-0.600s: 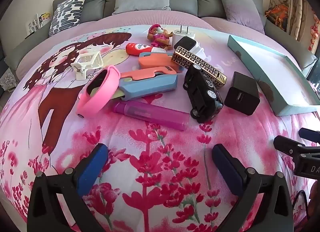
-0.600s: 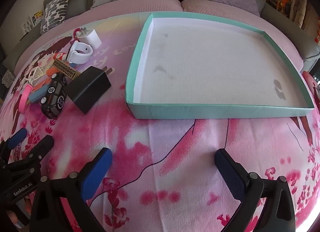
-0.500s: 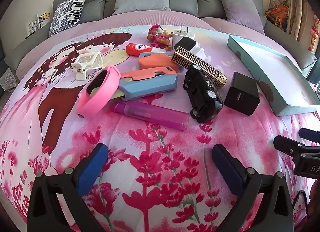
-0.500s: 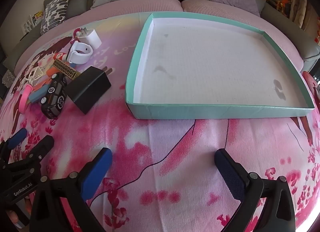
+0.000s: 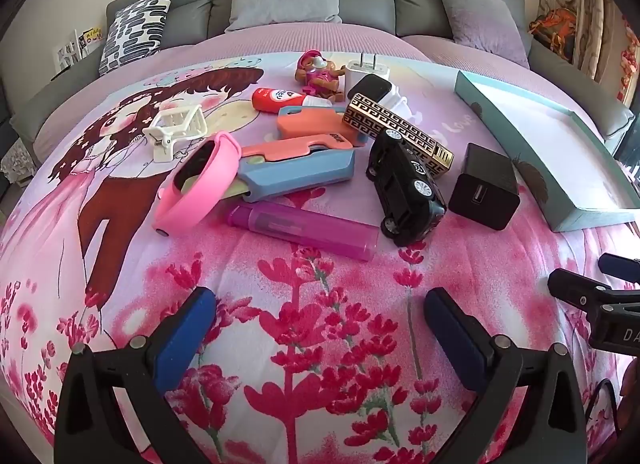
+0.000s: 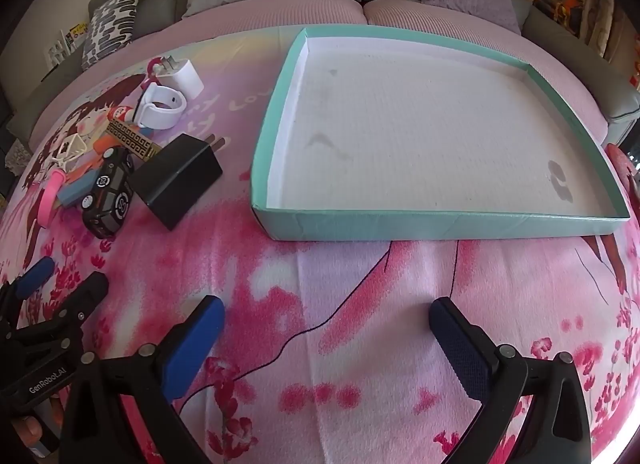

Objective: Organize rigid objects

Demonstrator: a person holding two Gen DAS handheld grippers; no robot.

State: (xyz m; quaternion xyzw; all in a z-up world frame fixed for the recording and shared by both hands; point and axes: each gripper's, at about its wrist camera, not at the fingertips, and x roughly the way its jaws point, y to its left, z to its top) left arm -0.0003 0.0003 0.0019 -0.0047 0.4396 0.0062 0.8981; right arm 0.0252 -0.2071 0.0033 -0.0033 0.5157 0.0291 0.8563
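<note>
While poised above the bedspread, left tongs spread wide, empty, right tongs likewise.

A: How many chargers?
B: Two: one black charger and one white charger.

A: Toys?
B: One black toy car and one small doll.

A: Bands?
B: One pink wristband and one white watch.

A: The long things?
B: One purple marker, one patterned gold bar, one red-and-white tube, and two orange-and-blue cases stacked together.

A: Anything else?
B: One white clip, one teal tray, and two claws: left claw, right claw.
</note>
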